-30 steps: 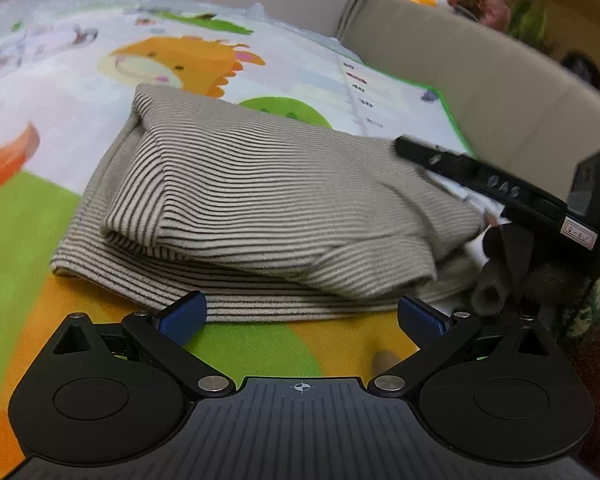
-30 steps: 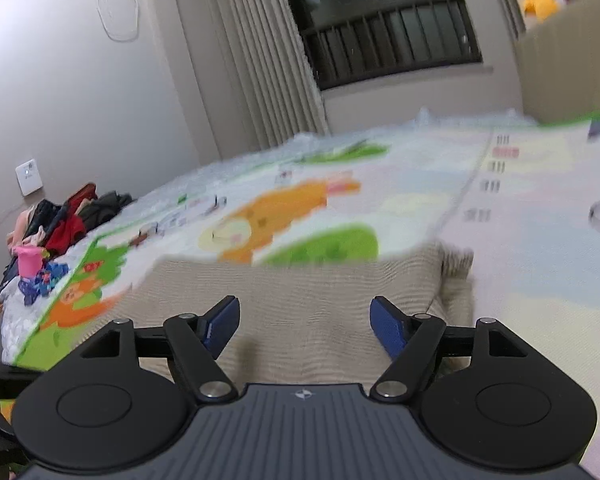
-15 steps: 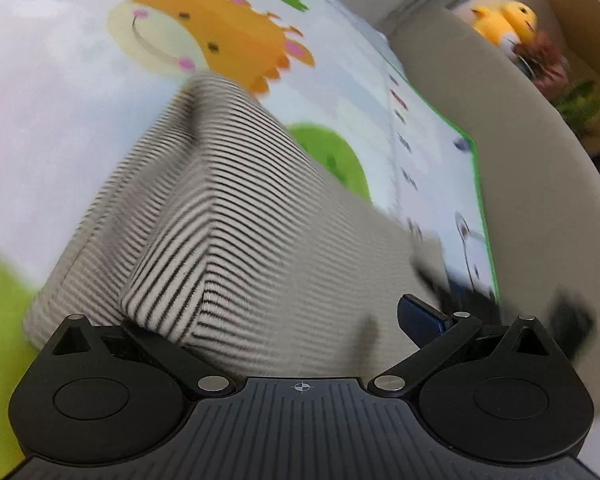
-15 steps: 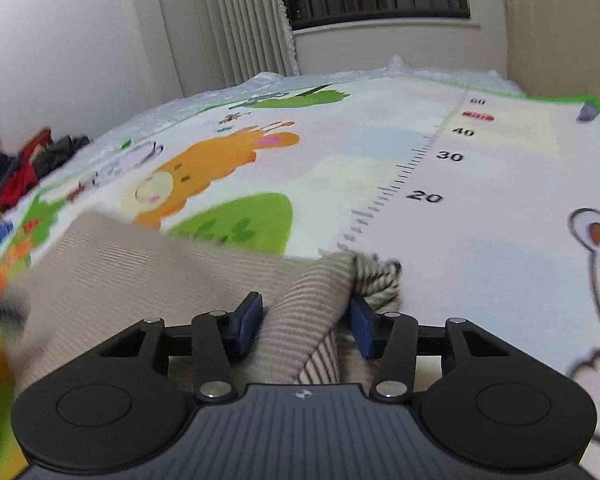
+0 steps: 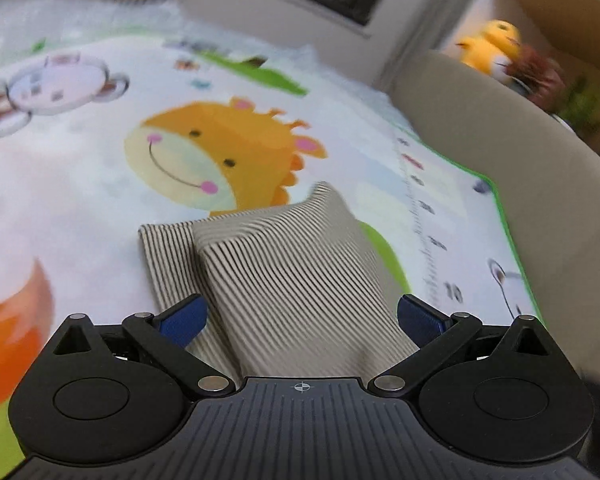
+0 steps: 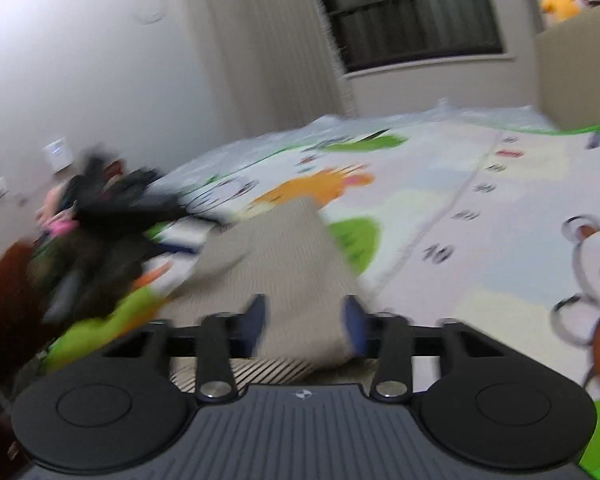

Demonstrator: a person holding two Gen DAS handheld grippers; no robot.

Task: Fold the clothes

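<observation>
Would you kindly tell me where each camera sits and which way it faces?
Left wrist: on the left hand-held gripper, looking down along its wide-apart fingers at the striped garment on the mat.
Right wrist: on the right hand-held gripper, jaws closing on the garment, facing the window.
Shared: garment, mat, yellow toy.

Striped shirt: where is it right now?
In both wrist views the striped shirt lies folded on the play mat, just below the printed giraffe, reaching into both tools.

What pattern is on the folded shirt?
Thin dark and pale grey stripes on the shirt, clearest in the left wrist view.
</observation>
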